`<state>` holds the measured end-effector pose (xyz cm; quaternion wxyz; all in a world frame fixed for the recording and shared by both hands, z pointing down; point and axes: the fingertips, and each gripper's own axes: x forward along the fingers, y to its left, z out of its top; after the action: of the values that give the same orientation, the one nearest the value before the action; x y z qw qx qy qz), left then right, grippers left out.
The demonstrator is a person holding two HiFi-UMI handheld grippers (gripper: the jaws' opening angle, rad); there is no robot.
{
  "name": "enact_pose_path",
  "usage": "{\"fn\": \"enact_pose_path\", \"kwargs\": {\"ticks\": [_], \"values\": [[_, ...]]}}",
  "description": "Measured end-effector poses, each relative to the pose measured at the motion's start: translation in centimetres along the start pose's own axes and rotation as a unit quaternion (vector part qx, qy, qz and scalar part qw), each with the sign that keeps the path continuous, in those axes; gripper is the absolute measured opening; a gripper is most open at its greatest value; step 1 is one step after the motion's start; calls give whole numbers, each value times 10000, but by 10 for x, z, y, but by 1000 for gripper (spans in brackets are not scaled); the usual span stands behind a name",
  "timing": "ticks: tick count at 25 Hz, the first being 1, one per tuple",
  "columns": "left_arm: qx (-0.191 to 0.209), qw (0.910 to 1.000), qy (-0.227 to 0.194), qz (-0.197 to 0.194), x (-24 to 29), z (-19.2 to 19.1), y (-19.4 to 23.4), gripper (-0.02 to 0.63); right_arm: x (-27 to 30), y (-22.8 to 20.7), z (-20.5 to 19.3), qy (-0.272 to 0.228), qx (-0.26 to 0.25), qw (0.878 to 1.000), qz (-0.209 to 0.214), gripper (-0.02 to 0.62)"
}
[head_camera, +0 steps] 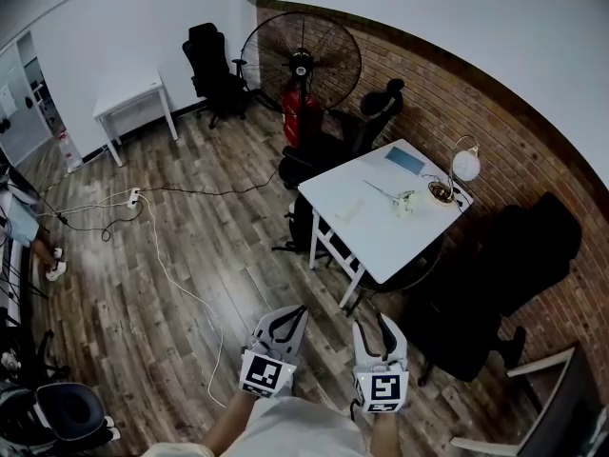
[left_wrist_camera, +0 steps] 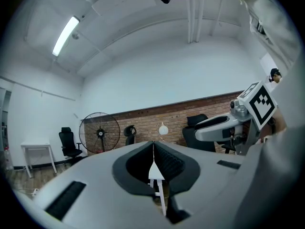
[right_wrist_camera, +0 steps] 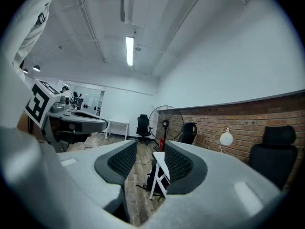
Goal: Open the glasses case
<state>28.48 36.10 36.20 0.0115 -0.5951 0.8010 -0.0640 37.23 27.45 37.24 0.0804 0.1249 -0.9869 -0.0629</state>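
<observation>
Left tool (left_wrist_camera: pixel 153 147), jaws together, empty.

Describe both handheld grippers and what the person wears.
The left gripper and the right gripper both have pale grey moulded shells, with curved jaws lined in black ribbed pads. Each carries a white cube printed with black square markers. No cables show. The person wears a light-coloured top.

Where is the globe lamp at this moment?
The lamp is right of centre in the head view, on the right corner of the white table, by the brick wall.
</observation>
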Motion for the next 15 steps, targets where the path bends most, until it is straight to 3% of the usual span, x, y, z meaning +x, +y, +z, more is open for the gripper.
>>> {"fn": "enact_pose_path", "kwargs": {"ticks": [9, 15], "values": [[-195, 9997, 50, -133, 33, -12, 52, 8, 61, 2, 5, 152, -6, 9998, -135, 187], [64, 9997, -33, -220, 46, -11, 95, 8, 101, 10, 11, 143, 11, 9996, -224, 186]]}}
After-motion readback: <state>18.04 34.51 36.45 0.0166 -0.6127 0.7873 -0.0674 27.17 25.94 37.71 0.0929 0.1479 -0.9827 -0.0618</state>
